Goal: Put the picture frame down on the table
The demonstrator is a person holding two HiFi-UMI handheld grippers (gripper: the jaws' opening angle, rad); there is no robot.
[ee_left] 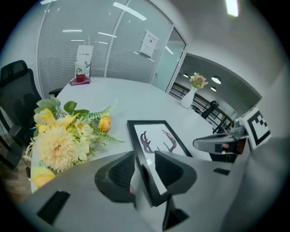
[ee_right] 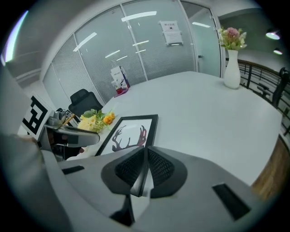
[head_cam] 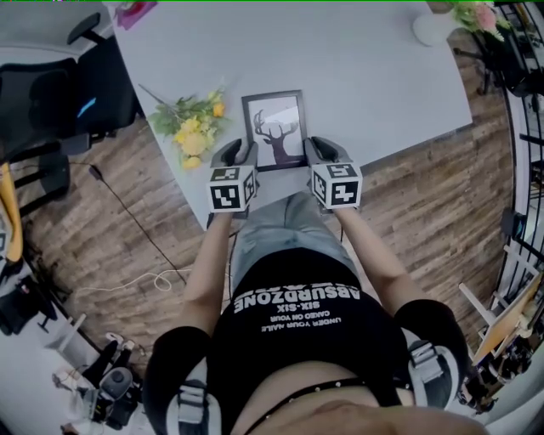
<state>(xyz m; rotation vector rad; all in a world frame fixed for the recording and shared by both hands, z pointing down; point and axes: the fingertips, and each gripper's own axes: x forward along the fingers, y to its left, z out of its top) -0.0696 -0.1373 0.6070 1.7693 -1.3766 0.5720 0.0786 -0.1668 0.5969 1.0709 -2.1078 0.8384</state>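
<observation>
Forearms (head_cam: 206,272) reach forward, right gripper (head_cam: 320,151) clamping picture frame (head_cam: 274,127), left gripper (head_cam: 240,153) open.

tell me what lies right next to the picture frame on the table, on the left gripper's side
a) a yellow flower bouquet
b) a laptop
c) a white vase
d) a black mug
a: in the head view the yellow flower bouquet lies just left of the picture frame, while the white vase stands far off from it.

Yellow bouquet (head_cam: 192,129), white vase (ee_right: 232,69), and perhaps a pink box (head_cam: 134,12).
</observation>
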